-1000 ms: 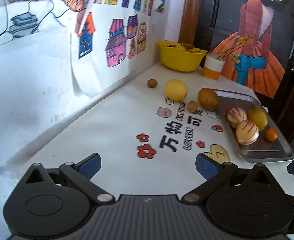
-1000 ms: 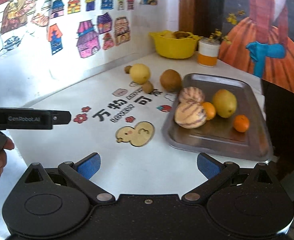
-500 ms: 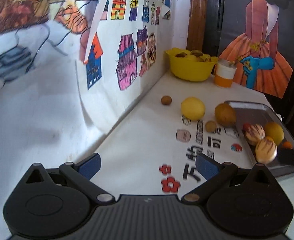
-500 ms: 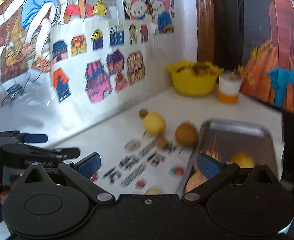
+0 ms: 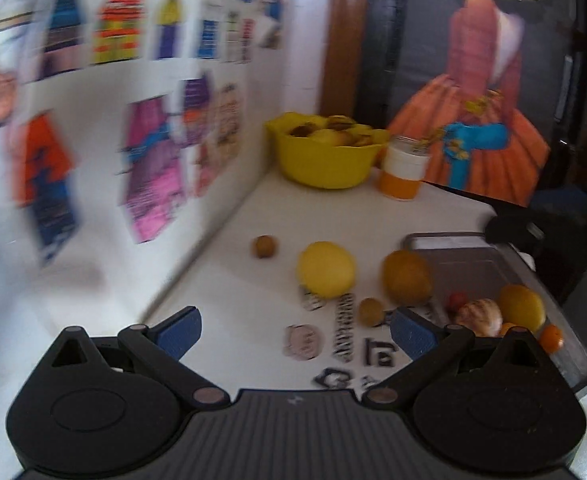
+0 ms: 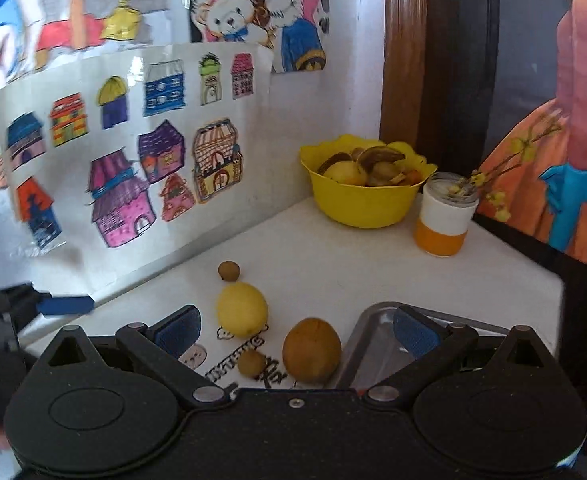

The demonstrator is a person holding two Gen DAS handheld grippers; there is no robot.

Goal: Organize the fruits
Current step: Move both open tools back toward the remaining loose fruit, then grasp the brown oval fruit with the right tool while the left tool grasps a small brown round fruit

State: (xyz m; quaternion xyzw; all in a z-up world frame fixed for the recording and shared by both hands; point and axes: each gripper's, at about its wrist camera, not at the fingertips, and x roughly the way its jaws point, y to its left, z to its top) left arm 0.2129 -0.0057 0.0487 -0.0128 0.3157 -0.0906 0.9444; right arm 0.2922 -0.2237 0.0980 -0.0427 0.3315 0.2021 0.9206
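Both grippers have swung up and forward since a second ago, so I now look past them toward the back corner rather than down on the printed mat. My left gripper (image 5: 295, 327) hangs over the white table (image 6: 333, 256) with its blue pads spread wide and nothing between them; my right gripper (image 6: 296, 330) is likewise spread and empty, poised above the near end of the metal tray (image 5: 473, 248).

Taking the tray as the landmark: a brown round fruit (image 6: 312, 355) sits just beside its left edge, a small brown fruit (image 6: 251, 363) lies just left of that, and a yellow lemon (image 6: 242, 315) rests farther left. Another small brown fruit (image 6: 228, 271) lies beyond the lemon, well apart from the tray. Inside the tray, at its near end, I see a striped melon (image 5: 479, 317), a yellow fruit (image 5: 521, 306), a small orange fruit (image 5: 551, 338) and a small red one (image 5: 456, 301).

Beyond the tray's far end, a yellow bowl (image 6: 359, 204) heaped with fruit stands in the corner, touching or just beside a white-and-orange cup (image 6: 443, 224). Left of the tray, house drawings (image 6: 133, 152) cover the wall.
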